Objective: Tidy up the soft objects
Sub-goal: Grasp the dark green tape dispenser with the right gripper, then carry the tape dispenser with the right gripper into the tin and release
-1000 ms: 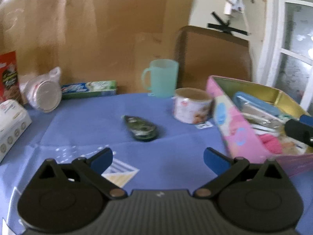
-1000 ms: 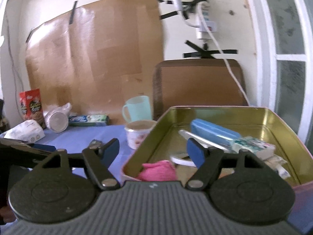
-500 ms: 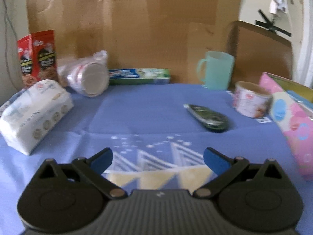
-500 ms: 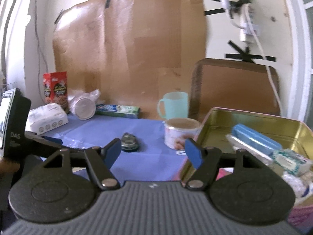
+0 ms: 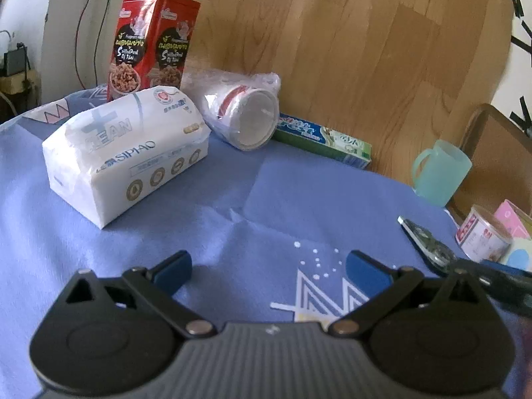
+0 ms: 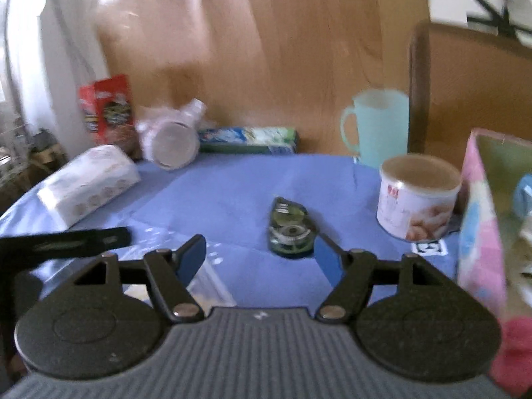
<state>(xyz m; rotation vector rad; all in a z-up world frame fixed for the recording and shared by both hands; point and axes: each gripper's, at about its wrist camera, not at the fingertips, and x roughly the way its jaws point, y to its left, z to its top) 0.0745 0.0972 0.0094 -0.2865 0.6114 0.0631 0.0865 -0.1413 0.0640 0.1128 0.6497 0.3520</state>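
On blue cloth (image 5: 299, 199): tissue pack (image 5: 126, 156) untouched. Left gripper (image 5: 267, 267) & right gripper (image 6: 259, 254) both spread, nothing btwn jaws.

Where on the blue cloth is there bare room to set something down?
Bare: the stretch between the white tissue pack and the dark green tape dispenser. Crowded: the back edge, and around the small round tin beside the pink box.

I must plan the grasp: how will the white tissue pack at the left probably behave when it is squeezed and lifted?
The tissue pack looks soft: its plastic wrap is wrinkled, so it probably dents. It seems light for its bulk. The glossy film may slip.
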